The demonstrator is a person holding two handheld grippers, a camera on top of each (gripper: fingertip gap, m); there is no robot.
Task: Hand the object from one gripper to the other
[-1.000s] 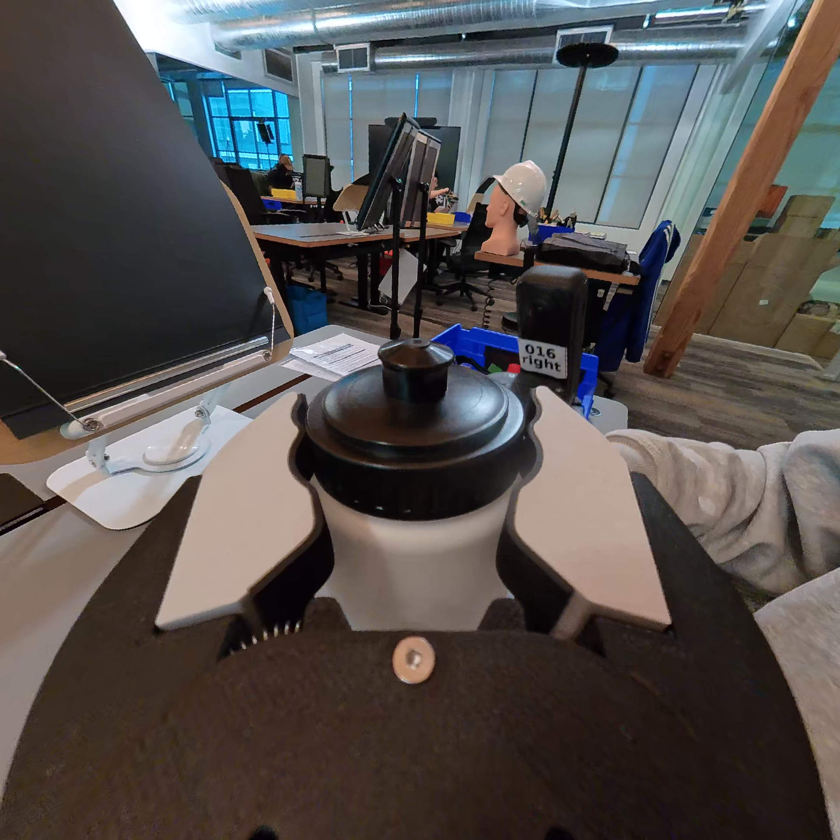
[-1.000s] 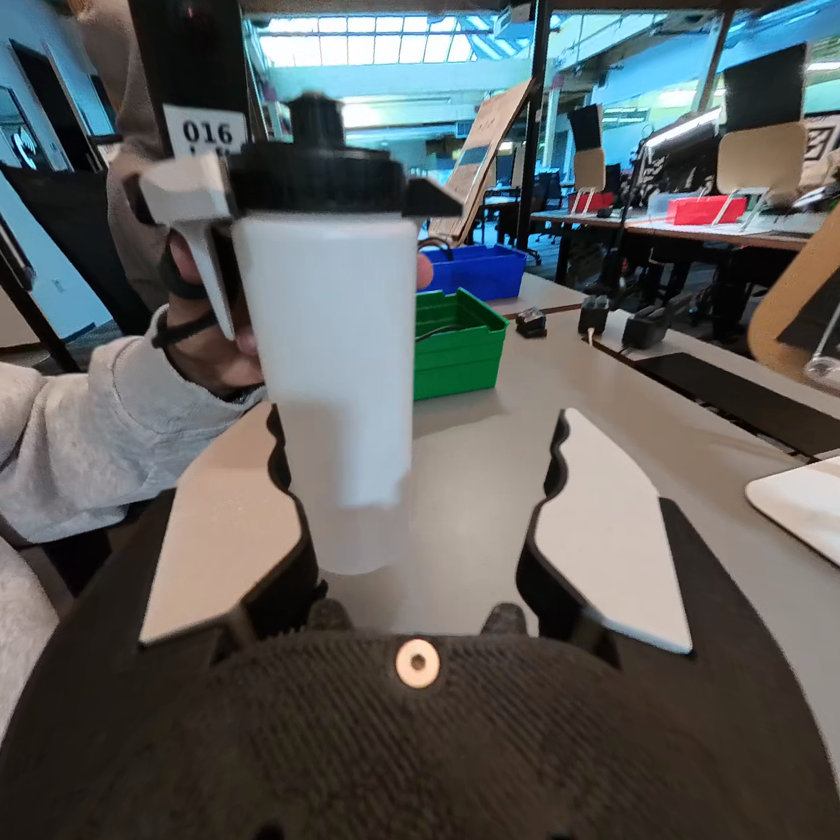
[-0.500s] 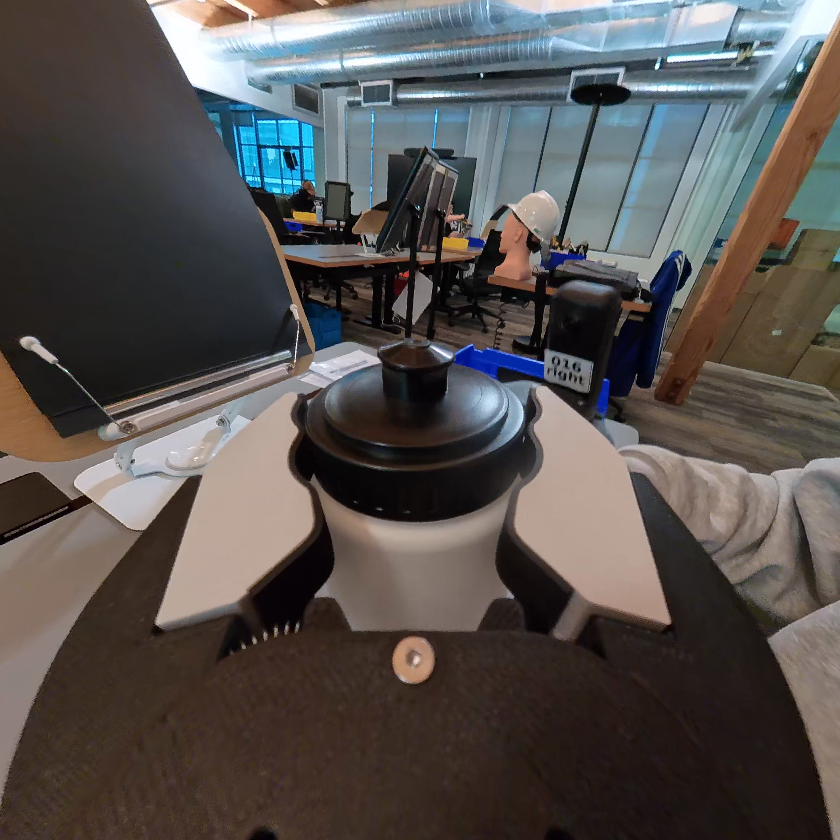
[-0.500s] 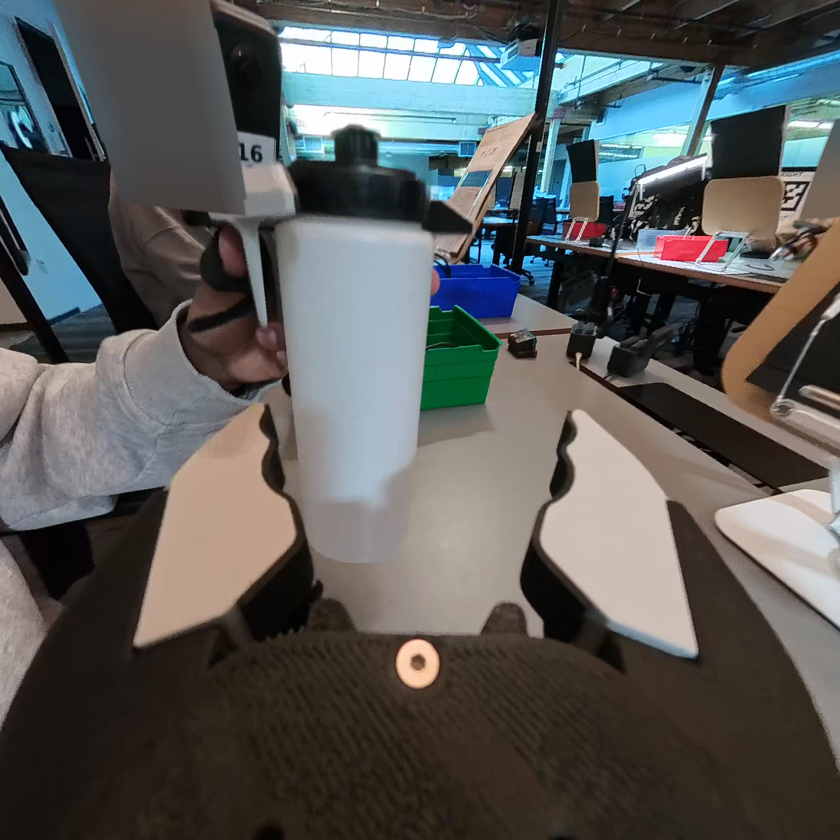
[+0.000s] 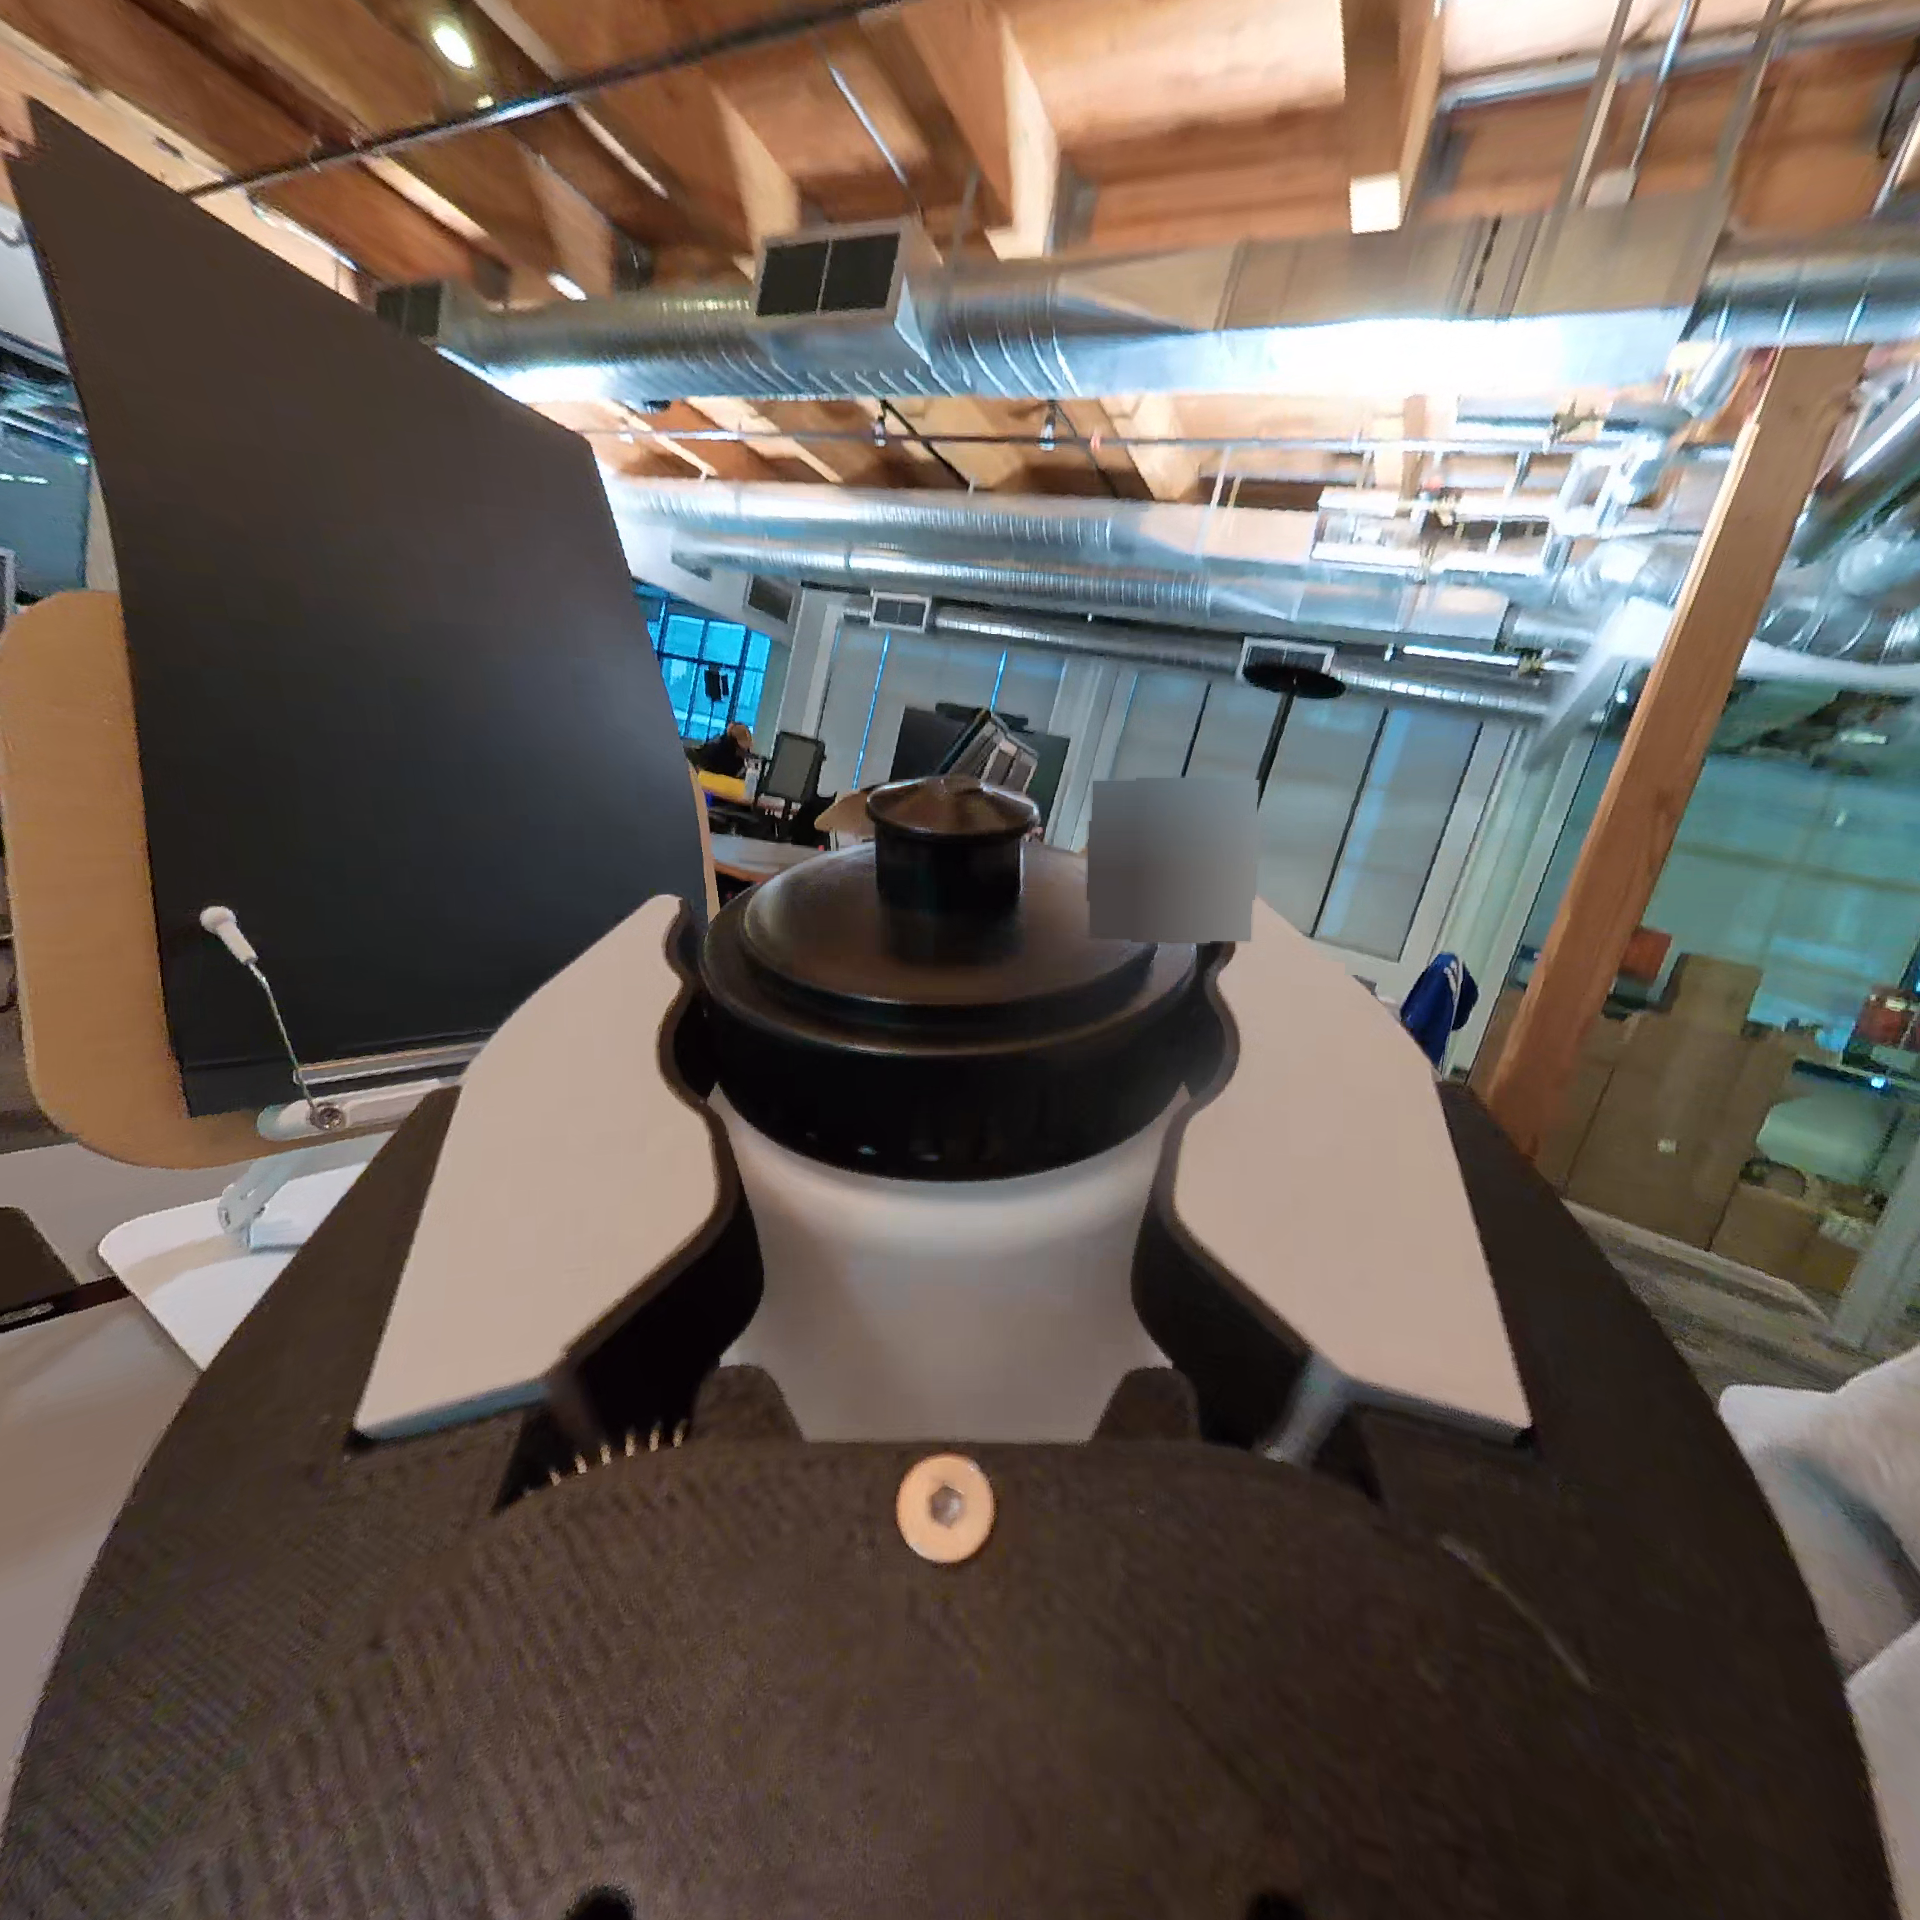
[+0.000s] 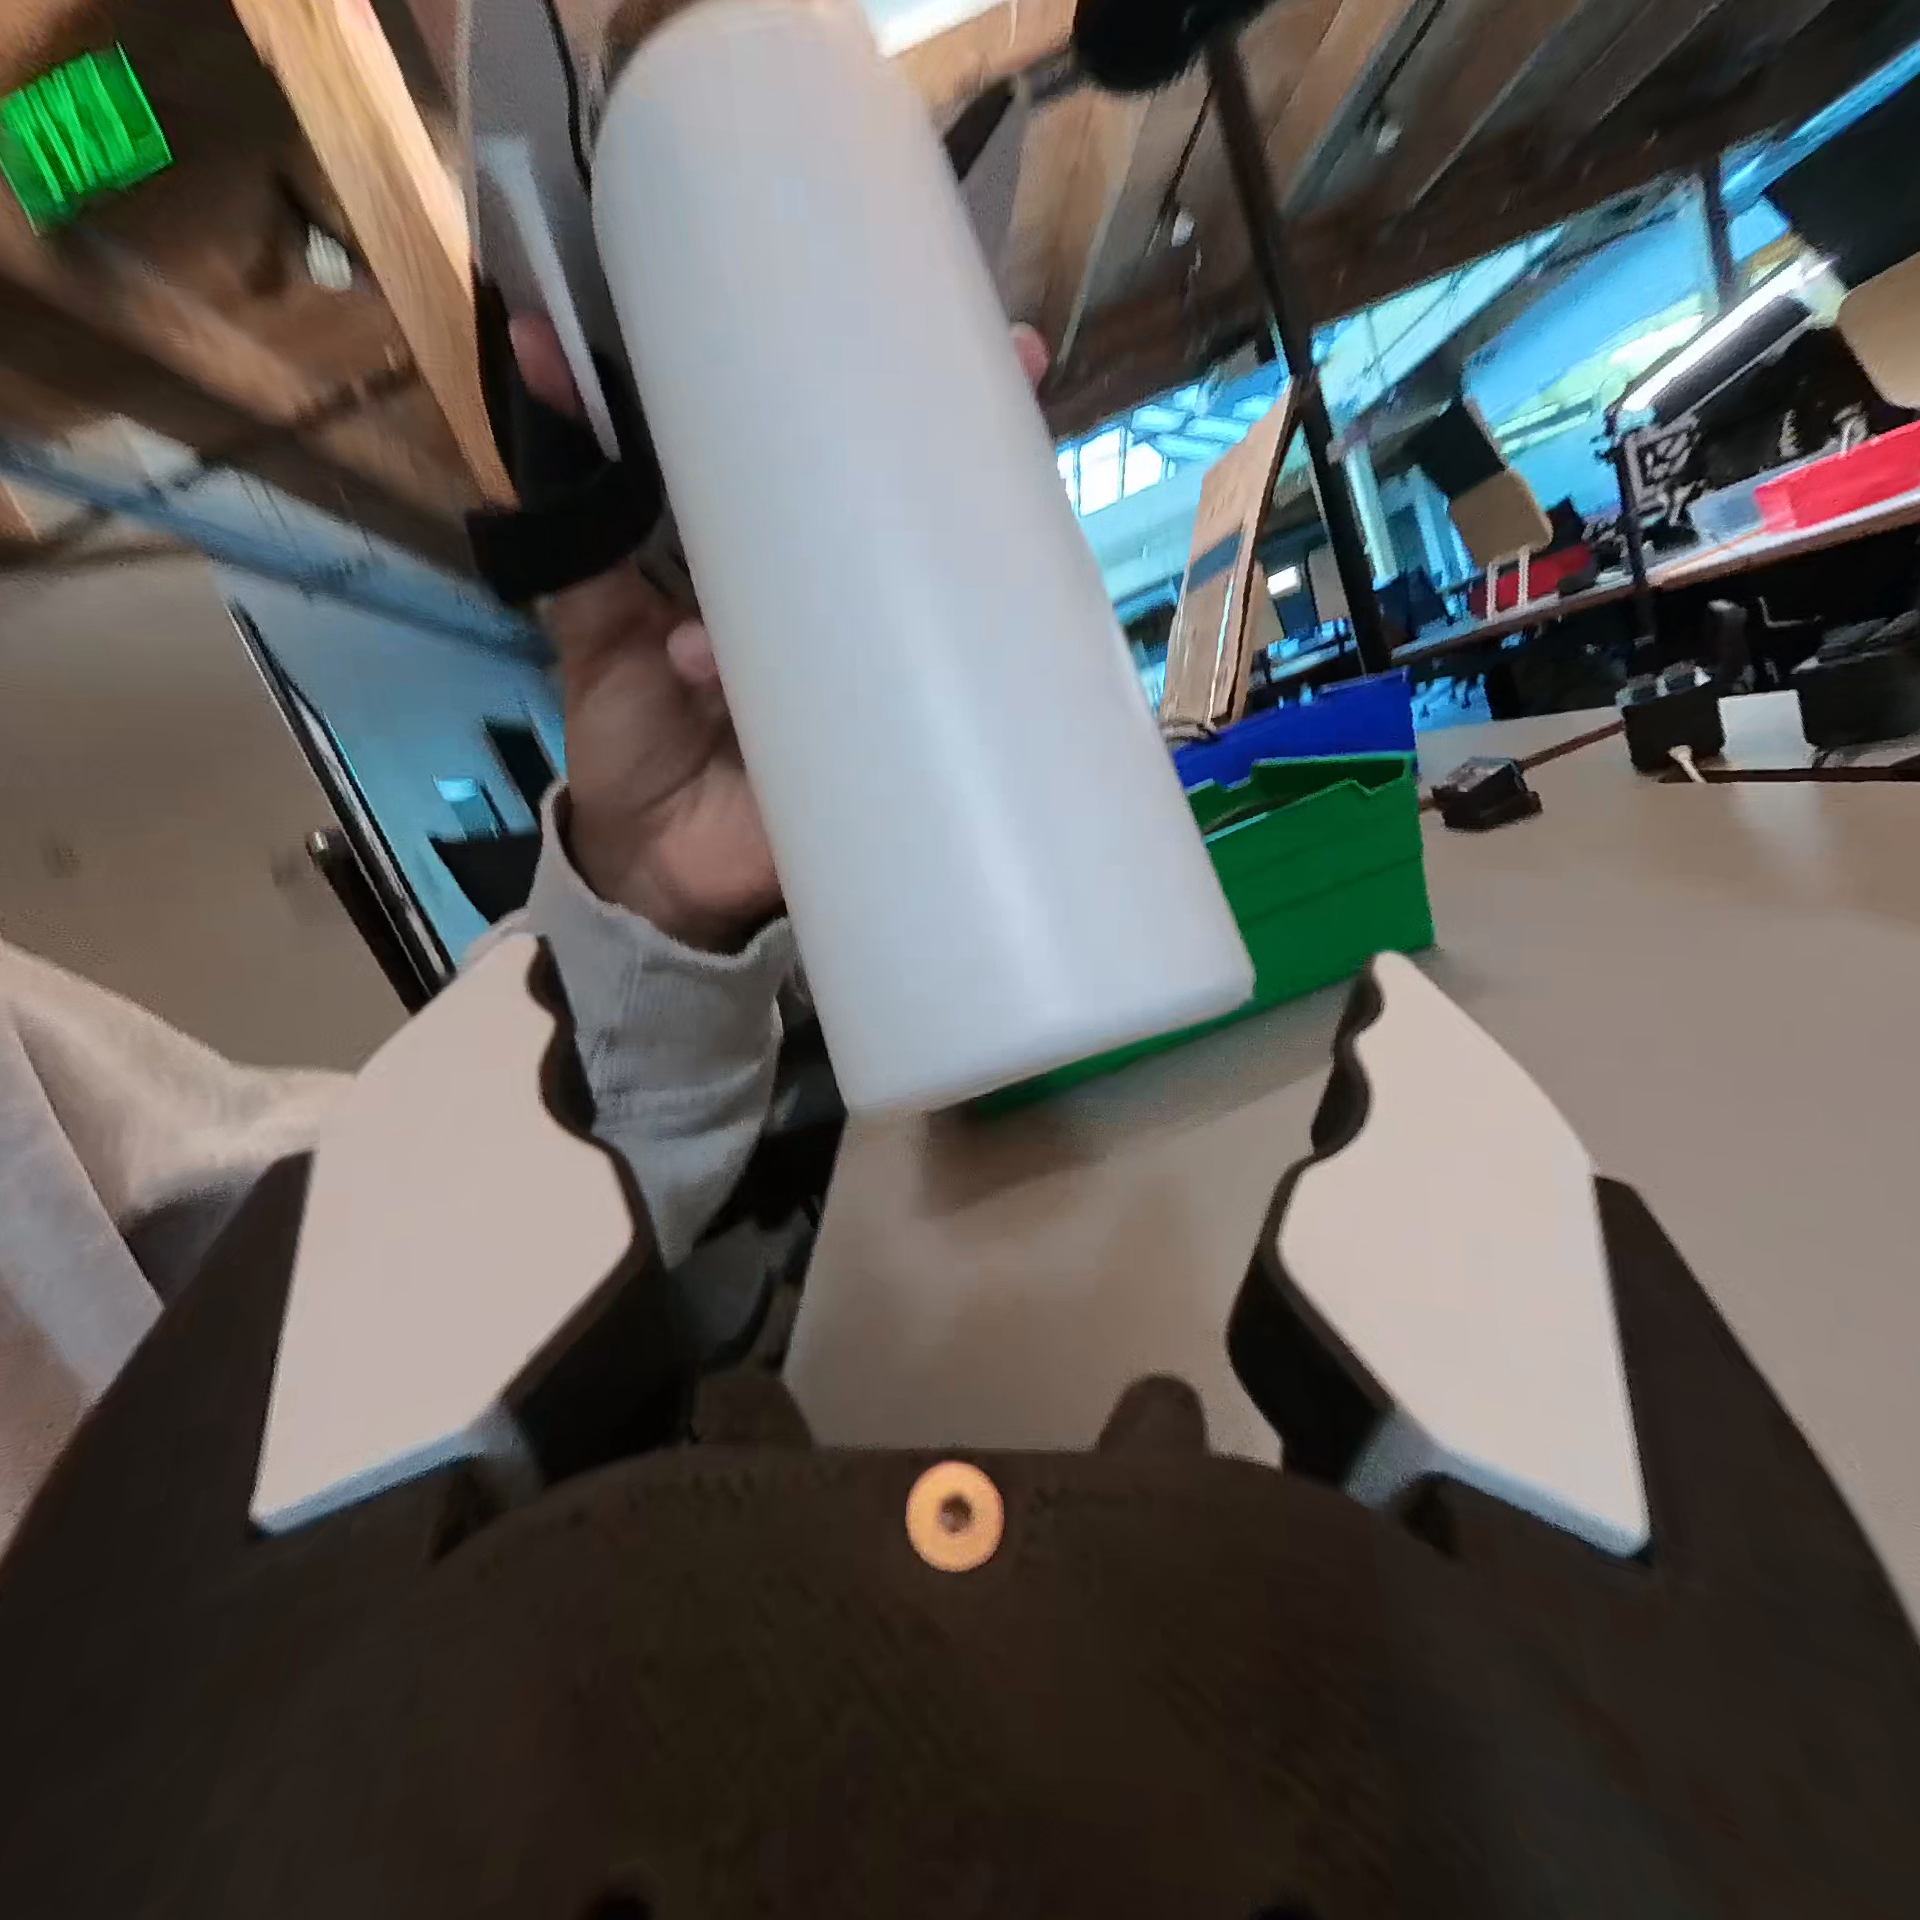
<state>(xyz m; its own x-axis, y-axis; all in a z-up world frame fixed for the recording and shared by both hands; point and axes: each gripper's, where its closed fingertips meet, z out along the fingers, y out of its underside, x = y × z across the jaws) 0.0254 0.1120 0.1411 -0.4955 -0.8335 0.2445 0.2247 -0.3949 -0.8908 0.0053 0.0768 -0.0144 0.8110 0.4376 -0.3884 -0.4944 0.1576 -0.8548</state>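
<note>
Between my left gripper's fingers sits the white bottle, clamped just under its black cap and held tilted above the table. Below its base, my right gripper gapes wide, holding nothing, near a green bin.

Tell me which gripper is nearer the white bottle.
Left. The left gripper is shut on the bottle just under its black cap; the right gripper is open, with the bottle's base just beyond its fingertips.
</note>
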